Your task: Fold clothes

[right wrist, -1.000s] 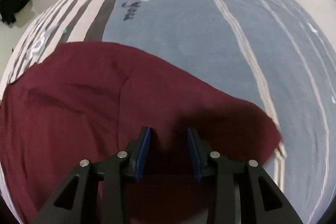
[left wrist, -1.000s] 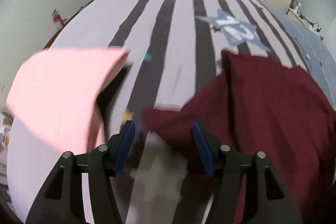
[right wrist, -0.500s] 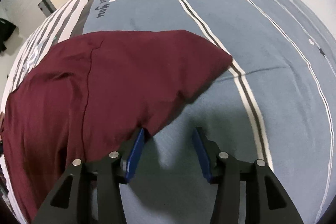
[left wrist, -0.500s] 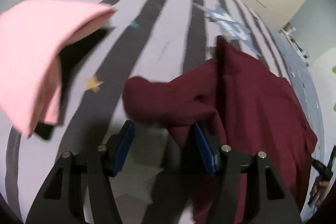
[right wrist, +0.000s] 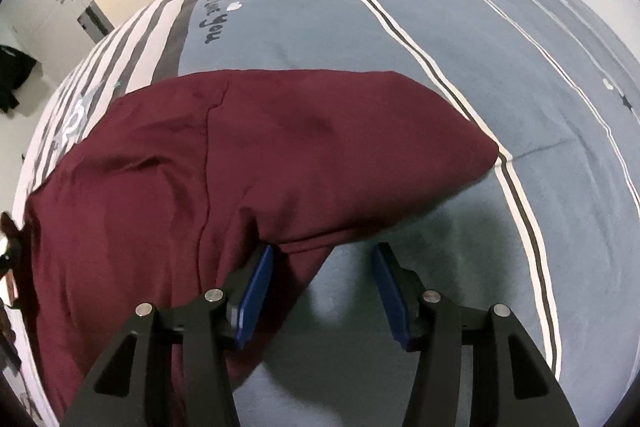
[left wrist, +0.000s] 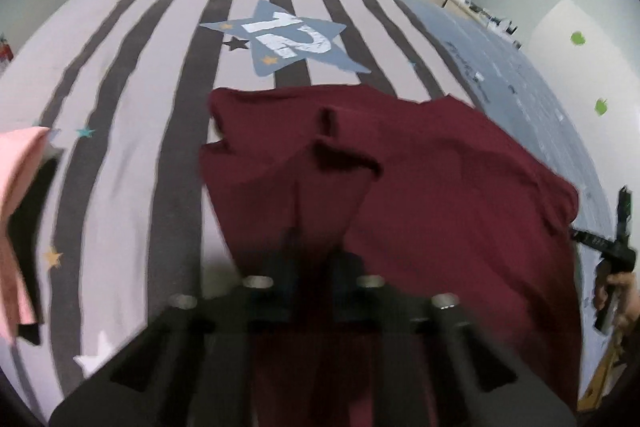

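The striped bedspread point(left wrist: 132, 155) lies bare between the maroon garment point(left wrist: 460, 195) and the pink garment point(left wrist: 20, 187) at the left edge. Blue bedding point(right wrist: 460, 75) beyond and right of the maroon garment is unobstructed. The near area appears blurred.
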Motion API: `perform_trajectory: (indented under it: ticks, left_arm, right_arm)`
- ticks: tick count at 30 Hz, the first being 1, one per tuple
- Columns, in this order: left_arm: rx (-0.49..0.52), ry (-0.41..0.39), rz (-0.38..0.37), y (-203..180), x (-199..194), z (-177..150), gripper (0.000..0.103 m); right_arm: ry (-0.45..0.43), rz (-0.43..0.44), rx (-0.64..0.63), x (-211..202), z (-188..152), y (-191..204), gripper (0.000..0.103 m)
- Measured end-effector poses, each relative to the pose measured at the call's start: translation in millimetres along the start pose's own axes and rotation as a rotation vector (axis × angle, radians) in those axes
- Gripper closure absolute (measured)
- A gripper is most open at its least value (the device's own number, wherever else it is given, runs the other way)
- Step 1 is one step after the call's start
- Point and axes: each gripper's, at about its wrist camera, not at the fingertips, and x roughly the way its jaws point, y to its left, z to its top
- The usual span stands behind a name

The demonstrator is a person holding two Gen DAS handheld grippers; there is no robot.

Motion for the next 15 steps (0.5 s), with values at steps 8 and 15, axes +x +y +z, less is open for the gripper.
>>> perform_trajectory:
  ticks: [8, 15]
  left_arm:
    - [-0.155, -0.075, 0.191, 73.8, -64.3, -24.7, 0.098]
    - [-0.372, 0.057, 0.358, 134.2, -79.4, -65.5, 0.073]
  right_arm:
    - [-0.002, 0.019, -0.010, -3.2, -1.2, -4.9, 0.054]
    - [-0.009, 0.020, -0.018, 2.0, 4.3, -0.8, 0.054]
